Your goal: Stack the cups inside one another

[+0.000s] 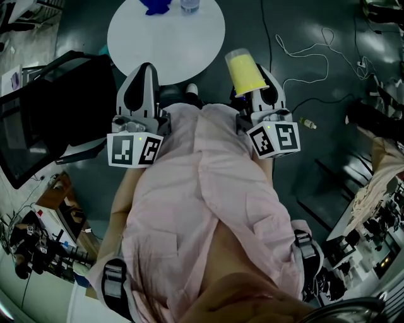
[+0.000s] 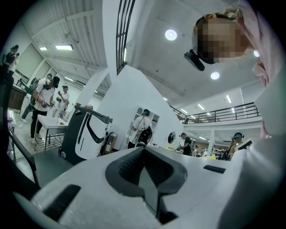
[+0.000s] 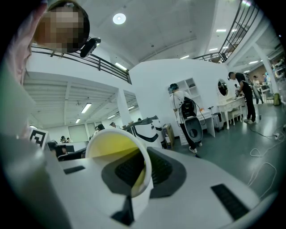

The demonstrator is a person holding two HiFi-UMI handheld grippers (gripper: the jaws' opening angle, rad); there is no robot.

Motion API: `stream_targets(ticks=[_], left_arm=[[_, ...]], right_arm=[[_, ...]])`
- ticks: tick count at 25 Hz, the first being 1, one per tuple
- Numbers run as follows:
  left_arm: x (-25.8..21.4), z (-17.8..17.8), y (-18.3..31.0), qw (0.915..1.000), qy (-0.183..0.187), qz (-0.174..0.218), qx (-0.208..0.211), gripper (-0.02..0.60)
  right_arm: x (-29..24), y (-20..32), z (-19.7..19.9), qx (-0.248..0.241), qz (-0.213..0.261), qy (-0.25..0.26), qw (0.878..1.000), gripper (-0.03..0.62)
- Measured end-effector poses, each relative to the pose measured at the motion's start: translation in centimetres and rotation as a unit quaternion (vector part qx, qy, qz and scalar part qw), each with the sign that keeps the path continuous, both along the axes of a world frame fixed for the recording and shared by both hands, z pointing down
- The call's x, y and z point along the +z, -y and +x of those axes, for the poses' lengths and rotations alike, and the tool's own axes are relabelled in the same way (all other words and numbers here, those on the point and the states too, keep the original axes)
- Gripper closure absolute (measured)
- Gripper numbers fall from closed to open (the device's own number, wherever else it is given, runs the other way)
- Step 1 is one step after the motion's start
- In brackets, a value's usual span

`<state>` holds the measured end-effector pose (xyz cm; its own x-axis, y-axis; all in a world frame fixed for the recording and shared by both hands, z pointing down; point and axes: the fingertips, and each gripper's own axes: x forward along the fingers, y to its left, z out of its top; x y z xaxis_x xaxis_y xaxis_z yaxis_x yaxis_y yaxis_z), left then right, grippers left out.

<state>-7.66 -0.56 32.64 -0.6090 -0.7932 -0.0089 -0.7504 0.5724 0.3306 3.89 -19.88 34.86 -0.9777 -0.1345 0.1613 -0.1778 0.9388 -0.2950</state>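
Cup point(image 1: 245, 70): yellow, wall pinched by right gripper point(image 3: 136, 165) fingers
Surface point(image 1: 165, 35): round, white, on dark floor point(image 1: 88, 38)
Axis: along fingers, mouth toward person
Left gripper point(image 2: 144, 156): fingers closed, empty

Round white table point(image 1: 165, 38), blue item point(image 1: 155, 5), clear item point(image 1: 189, 5) at its far edge

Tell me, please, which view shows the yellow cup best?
The head view: the yellow cup shows whole from outside. The right gripper view shows only its rim and inside; the left gripper view, nothing.
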Motion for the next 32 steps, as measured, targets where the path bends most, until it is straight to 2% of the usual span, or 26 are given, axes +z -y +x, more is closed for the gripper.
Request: stream_targets(ticks=[12, 22, 32], left_arm=[[-0.2, -0.5, -0.3, 1.0000, 0.003, -0.001, -0.006, 0.566], [0.1, -1.9, -1.1, 1.0000, 0.000, 0.000, -0.004, 0.566], [-0.1, -5.2, -3.1, 0.9999, -0.007, 0.008, -0.005, 0.566]], right_arm=[[-0.3, 0.0, -0.5, -0.005, 0.002, 0.000, 1.000, 0.556], [-0.1, -1.6, -2.6, -0.022, 0.009, -0.011, 1.000, 0.556], [-0.3, -3.8, -5.9, -0.026, 0.012, -0.025, 0.999, 0.556]])
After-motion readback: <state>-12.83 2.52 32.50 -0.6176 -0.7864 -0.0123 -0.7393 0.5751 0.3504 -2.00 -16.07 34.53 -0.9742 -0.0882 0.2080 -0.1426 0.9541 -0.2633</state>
